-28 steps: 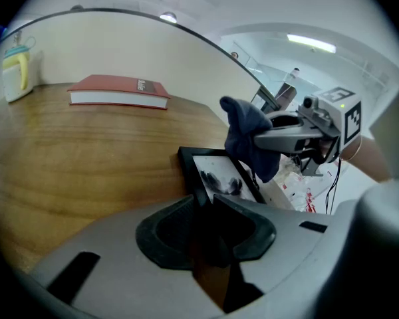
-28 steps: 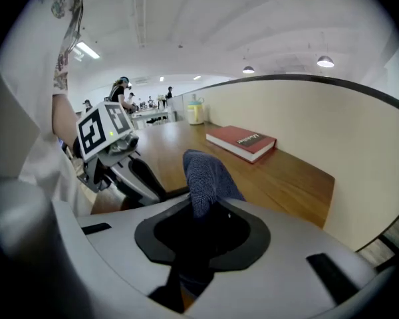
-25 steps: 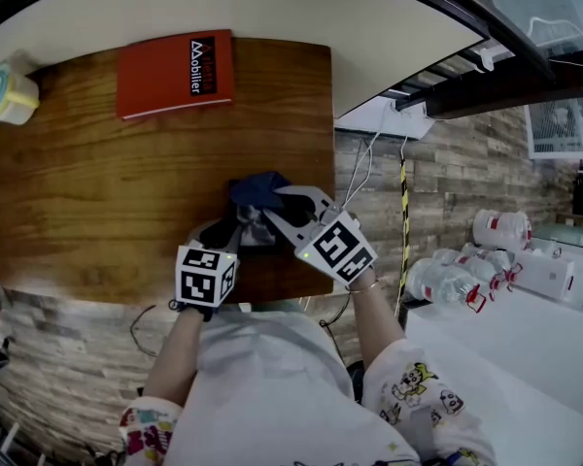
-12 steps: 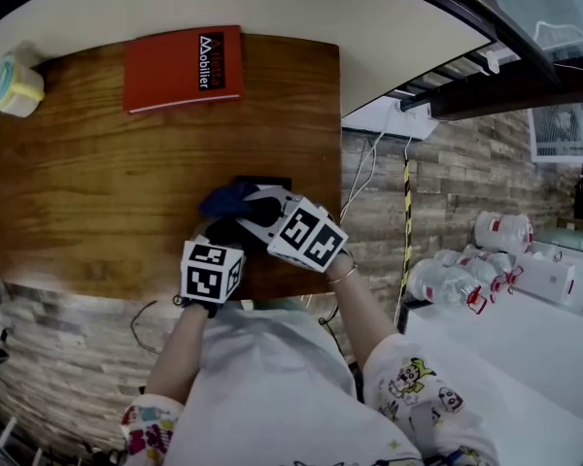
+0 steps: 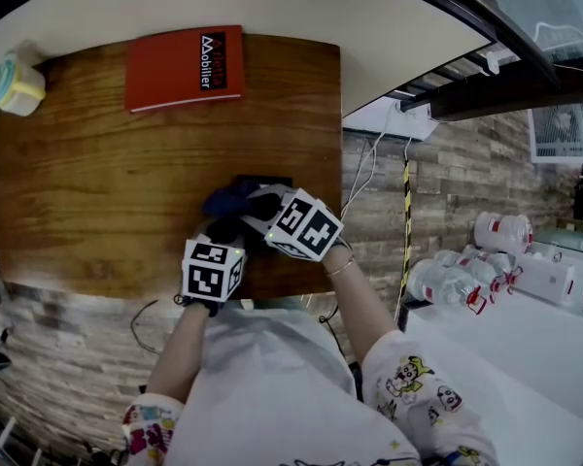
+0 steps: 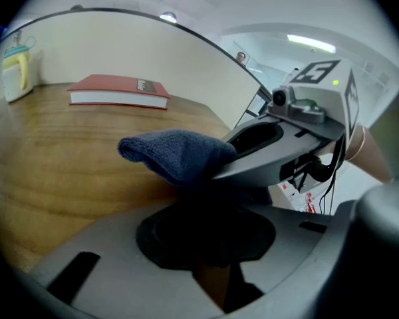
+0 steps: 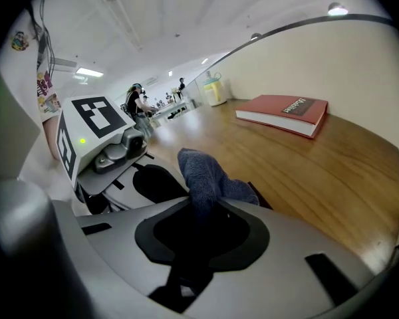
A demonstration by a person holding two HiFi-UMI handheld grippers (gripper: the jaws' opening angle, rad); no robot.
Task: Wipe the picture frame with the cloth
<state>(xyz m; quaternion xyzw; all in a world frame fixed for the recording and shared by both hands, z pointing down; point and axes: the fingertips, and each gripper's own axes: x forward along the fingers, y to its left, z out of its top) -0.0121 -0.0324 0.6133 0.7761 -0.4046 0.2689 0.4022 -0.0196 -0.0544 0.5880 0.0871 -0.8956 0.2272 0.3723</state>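
Work surface: a wooden table (image 5: pixel 97 183) with a rounded far edge.

Picture frame (image 5: pixel 270 180): a small dark frame lying flat near the table's near edge, towards the near right corner. Most of it is covered by the cloth and the two tongs. In the head view only a dark strip of its far side shows.

Cloth (image 5: pixel 225 200): dark blue and bunched up. It sits on top of the frame, with a loose fold standing up and leaning towards the table's left edge.

Right gripper (image 5: pixel 260 208): angled down over the frame from the right. Its own view shows the jaws closed on the cloth, which rises out from between them. A dark corner of the frame shows just beyond.

Left gripper (image 5: pixel 229 233): angled down at the near edge, just beside the right one, with their marker cubes almost touching. Its jaws stand partly closed and grip a dark flat object at the near side, which I take to be the frame. The frame's outline there is in shadow and hard to trace.

Other items, all well apart from the work: a red book (image 5: pixel 183 66) lying flat along the far edge, and a yellow and pale green container (image 5: pixel 12 83) at the far left corner.
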